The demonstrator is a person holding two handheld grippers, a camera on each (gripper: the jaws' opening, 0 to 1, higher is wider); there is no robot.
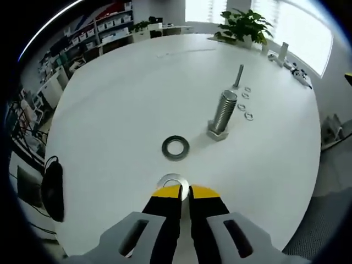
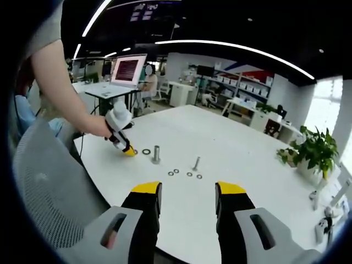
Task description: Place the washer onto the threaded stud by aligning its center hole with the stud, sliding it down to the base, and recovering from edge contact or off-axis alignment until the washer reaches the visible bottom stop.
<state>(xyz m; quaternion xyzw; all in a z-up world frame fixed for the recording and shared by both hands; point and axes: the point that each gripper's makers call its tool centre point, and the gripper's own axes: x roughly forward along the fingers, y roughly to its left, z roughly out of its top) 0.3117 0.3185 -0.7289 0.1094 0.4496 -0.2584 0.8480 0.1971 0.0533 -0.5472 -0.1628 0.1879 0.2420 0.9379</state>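
Left gripper: fingers nearly together, tips pinching the near edge of a washer that lies flat on the white surface.
Second washer: flat on the surface just beyond the fingertips, untouched.
Threaded stud: upright on its hex base, further ahead and right of the fingers, well apart from both washers.
Small rings: beside the stud, near a thin bolt.
Right gripper: fingers spread wide, holding nothing, above the near surface edge.
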